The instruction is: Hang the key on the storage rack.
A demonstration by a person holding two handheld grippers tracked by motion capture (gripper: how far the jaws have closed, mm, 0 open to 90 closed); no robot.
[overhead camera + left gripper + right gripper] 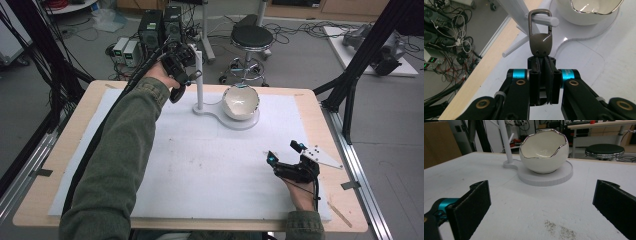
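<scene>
- Reaching to the far left part of the table [35, 200], the left tool [543, 82] has its jaws pressed together on the lower end of a small bronze-brown metal clasp with a rectangular loop [540, 37]; in the high view that left tool [181, 67] is up beside the slim white upright post of the stand [199, 80].
- The relation that matters: the clasp's long axis runs straight out from the jaws, loop end foremost, and the loop is already threaded around a short white horizontal peg [544, 20] sticking out of the post. The peg passes through the loop crosswise, so the clasp looks hung or nearly hung; I cannot tell whether the loop's top bar rests on the peg.
- My judgement is that the coming move is either letting go so the clasp dangles, or sliding it along the peg's axis.
- Just right of the post, on the stand's round white base [250, 122], sits a white eggshell-shaped bowl with a jagged silver rim [240, 102].
- Well apart, near the front right of the table, the right tool [285, 154] lies low with its jaws spread wide and holding nothing, pointing toward the bowl; the left hand is plainly the nearer one to the peg.
</scene>
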